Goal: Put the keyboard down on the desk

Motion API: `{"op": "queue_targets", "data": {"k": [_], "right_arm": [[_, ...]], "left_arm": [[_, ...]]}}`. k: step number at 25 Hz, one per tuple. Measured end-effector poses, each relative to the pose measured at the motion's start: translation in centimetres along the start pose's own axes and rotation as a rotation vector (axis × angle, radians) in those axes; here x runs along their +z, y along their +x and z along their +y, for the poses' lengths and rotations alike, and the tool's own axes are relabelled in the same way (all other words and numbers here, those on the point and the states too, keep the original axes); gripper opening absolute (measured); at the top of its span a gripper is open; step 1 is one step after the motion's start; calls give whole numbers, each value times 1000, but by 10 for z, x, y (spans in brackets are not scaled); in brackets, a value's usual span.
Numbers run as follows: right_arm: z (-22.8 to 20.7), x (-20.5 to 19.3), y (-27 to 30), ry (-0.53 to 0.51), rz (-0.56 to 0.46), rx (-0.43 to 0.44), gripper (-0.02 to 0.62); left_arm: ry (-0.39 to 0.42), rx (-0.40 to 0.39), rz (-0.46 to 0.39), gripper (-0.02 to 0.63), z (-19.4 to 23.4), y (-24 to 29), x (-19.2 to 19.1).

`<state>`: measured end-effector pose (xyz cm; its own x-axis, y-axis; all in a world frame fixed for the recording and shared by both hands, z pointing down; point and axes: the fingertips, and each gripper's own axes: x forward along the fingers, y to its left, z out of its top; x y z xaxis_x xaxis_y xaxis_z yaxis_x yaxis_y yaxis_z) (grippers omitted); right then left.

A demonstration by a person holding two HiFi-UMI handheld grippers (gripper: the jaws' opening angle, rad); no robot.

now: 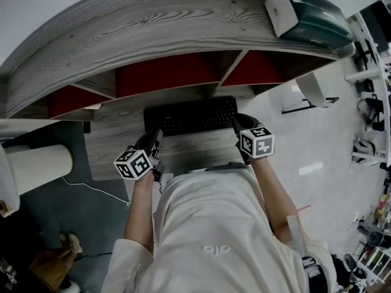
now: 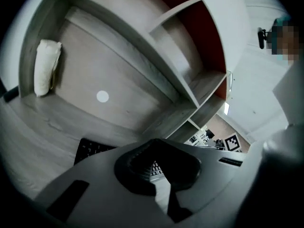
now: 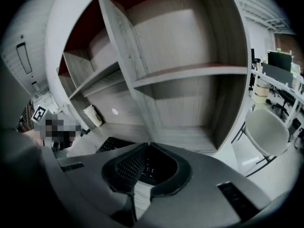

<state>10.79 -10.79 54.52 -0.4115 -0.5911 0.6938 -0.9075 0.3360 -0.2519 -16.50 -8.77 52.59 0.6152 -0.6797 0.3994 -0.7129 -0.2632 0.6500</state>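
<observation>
One black keyboard (image 1: pixel 190 116) lies flat on the grey wood desk (image 1: pixel 201 151), its long side parallel to the desk's front edge and its far edge close under the shelf unit (image 1: pixel 165 72) with red back panels. Left gripper (image 1: pixel 154 139) sits over the keyboard's near-left corner. In the left gripper view its jaws (image 2: pixel 154 140) meet at the tips with nothing between the pads, and the keyboard (image 2: pixel 90 151) shows below and beyond them, not gripped. Right gripper (image 1: pixel 236 124) sits at the keyboard's right end. In the right gripper view it (image 3: pixel 146 145) is likewise closed tip to tip and empty, with the keys (image 3: pixel 111 145) visible through the gap behind the tips. Whether either gripper touches the keyboard cannot be told from the head view. Left of the keyboard, well apart from it on the desk, lies a white pouch (image 2: pixel 47 66). Right of the keyboard, off the desk, stands a white chair (image 3: pixel 266 129). Nearer than the keyboard, the person's pale shirt (image 1: pixel 208 224) fills the lower head view.
</observation>
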Motion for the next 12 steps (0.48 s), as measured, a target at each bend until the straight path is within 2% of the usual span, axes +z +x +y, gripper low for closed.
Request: {"op": "queue_targets", "data": {"k": [5, 12], "right_arm": [[31, 39, -33, -100, -129, 11, 43], [74, 95, -83, -205, -333, 73, 43]], "left_arm": [[239, -34, -28, 15, -42, -15, 38], [434, -92, -166, 15, -101, -40, 94]]}}
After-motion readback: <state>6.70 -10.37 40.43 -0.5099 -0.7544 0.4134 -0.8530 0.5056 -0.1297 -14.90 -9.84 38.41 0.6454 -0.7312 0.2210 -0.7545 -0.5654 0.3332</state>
